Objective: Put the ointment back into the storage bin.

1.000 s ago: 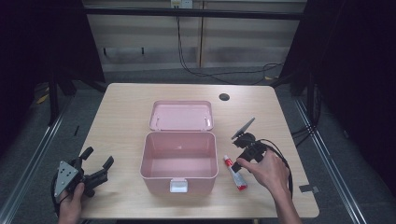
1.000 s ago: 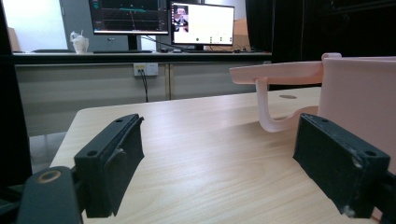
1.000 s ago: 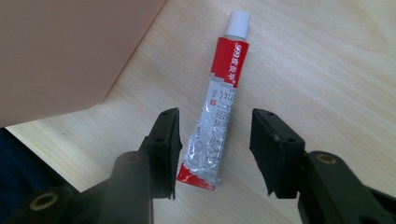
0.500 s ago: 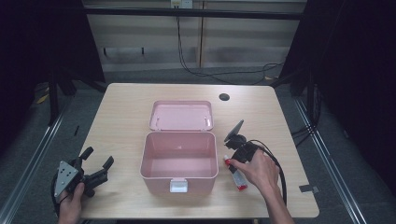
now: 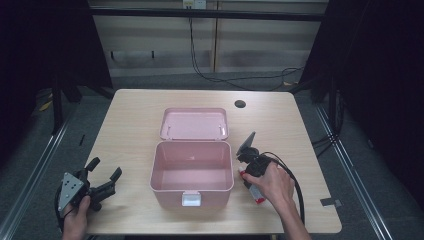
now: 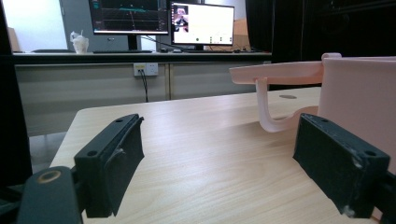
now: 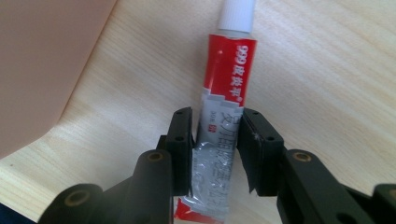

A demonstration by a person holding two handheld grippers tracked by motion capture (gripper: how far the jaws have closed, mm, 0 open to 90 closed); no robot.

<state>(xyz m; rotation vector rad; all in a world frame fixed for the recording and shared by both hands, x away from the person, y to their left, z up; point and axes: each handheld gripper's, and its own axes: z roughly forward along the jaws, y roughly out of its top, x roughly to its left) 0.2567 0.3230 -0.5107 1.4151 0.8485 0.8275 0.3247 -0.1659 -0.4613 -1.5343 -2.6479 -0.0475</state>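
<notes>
A red and white tube of ointment [image 7: 229, 70] with a white cap lies flat on the wooden table, just right of the open pink box [image 5: 192, 145]. My right gripper [image 7: 217, 140] reaches down over it and its jaws have just been closing; both pads now press the tube's silver lower half. From above, the tube [image 5: 259, 199] pokes out under the hand holding the right gripper [image 5: 250, 175]. My left gripper [image 5: 106, 168] rests at the table's front left, open, with nothing between its jaws [image 6: 217, 154]. The box's wall [image 6: 359, 88] stands to its right.
The box's lid [image 5: 194, 123] lies folded back behind it, inside up. A dark round hole [image 5: 240, 104] sits in the table's far right. A black cable [image 5: 295, 185] trails from the right gripper toward the front edge. The pink box wall [image 7: 46, 56] stands close beside the tube.
The right gripper has moved left and down toward the box's right side and onto the tube, and its jaws have narrowed around it. The left gripper has stayed put.
</notes>
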